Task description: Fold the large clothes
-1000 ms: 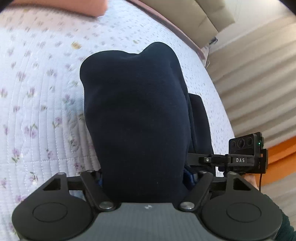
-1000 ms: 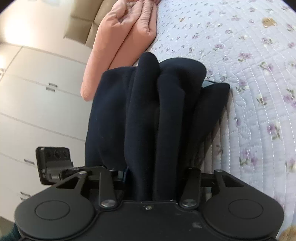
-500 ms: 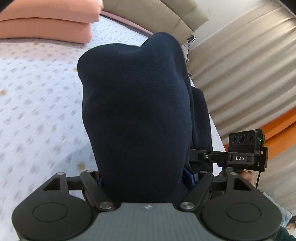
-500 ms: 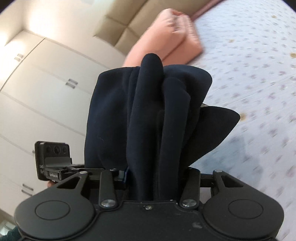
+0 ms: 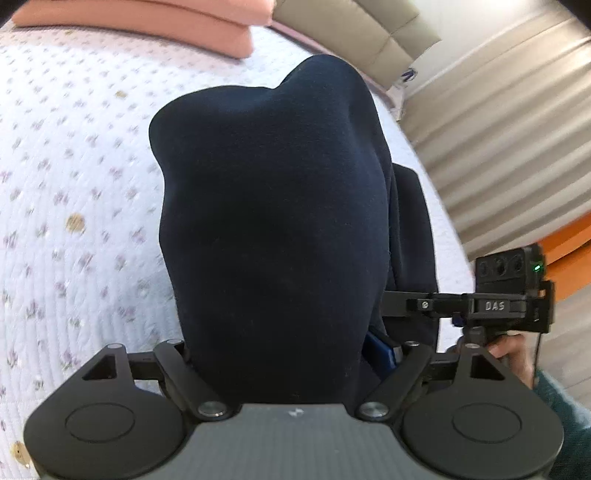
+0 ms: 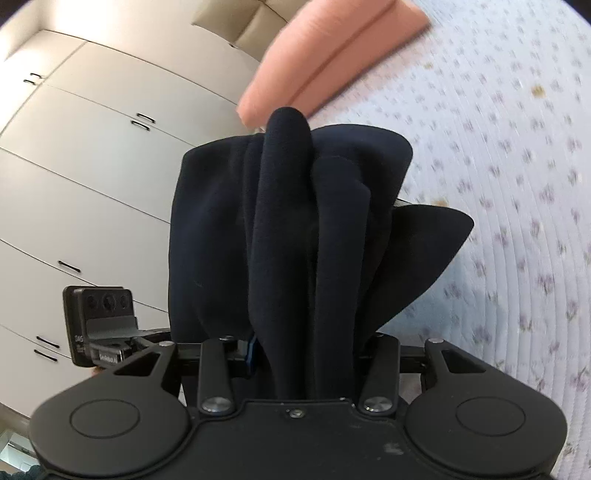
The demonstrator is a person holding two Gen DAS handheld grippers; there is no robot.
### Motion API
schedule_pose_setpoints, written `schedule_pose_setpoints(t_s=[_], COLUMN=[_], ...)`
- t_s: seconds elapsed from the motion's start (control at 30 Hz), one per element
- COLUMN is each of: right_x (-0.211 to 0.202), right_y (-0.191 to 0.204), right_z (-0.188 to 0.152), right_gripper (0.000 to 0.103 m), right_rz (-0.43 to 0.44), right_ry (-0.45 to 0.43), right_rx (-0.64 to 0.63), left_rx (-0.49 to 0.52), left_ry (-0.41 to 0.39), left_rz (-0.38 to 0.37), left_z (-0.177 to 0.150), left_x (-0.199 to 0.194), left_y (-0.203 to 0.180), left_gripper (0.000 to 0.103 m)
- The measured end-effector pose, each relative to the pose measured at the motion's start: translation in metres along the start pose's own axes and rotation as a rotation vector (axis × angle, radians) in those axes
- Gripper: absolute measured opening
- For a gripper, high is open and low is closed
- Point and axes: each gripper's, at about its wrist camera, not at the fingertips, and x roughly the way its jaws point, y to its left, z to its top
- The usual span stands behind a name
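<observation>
— We start at our left gripper point(image 5: 280, 302). Its black jaws have just been opening, and a thick wad of the navy garment point(image 5: 266, 166) sits between them, swelling up in a smooth rounded hump that hides both fingers.

— We read that as a grip: the cloth is wedged in the gap and lifted clear of the bed. Our right gripper point(image 6: 306, 306) is clamped on the same garment, where it bunches into long upright folds, one rolled like a tube, with a flat flap fanning out to the right.

— The fabric looks soft, matte and fleecy, with no sheen. A sliver of blue shows at the base of each jaw.

— Beyond the cloth in the left view, a hand point(image 5: 513, 354) in a fuzzy teal sleeve point(image 5: 561, 406) grips the other tool's handle.

— Below lies the quilted bedspread point(image 5: 74, 184), pale lilac, stitched in fine ribs and dotted with small flowers.

— A folded salmon-pink blanket point(image 5: 147, 18) lies at its far end, beside a padded beige headboard point(image 5: 369, 29).

— Pleated beige curtains point(image 5: 498, 110) hang on one side; flat cream wardrobe doors point(image 6: 92, 166) with slim dark handles stand on the other.
</observation>
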Motion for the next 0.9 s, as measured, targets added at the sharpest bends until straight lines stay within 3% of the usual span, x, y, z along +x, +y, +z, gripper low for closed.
schedule_pose_setpoints(t_s=[0.2,0.5,0.73,0.9], right_x=[0.02,0.013,0.01,0.012], right_y=[-0.033,-0.06,-0.055,-0.038], right_z=[-0.011,-0.019,-0.029,-0.03], right_gripper=[0.053,0.053,0.053,0.06], right_rz=[-0.039,-0.016,-0.042,-0.115], right_ry=[0.026,0.007,0.009,-0.005], right_rx=[0.034,0.066,0.004,-0.087], left_rx=[-0.005,0.0,0.009,0.016], left_ry=[0.034,0.017,0.011,-0.002], left_rz=[0.082,0.08,0.074,0.081], left_z=[-0.016,-0.015,-0.02,-0.024], left_x=[0.032,0.046,0.051,0.047], left_y=[0.012,0.018,0.034,0.028], left_gripper=[0.085,0.087,0.089,0.091])
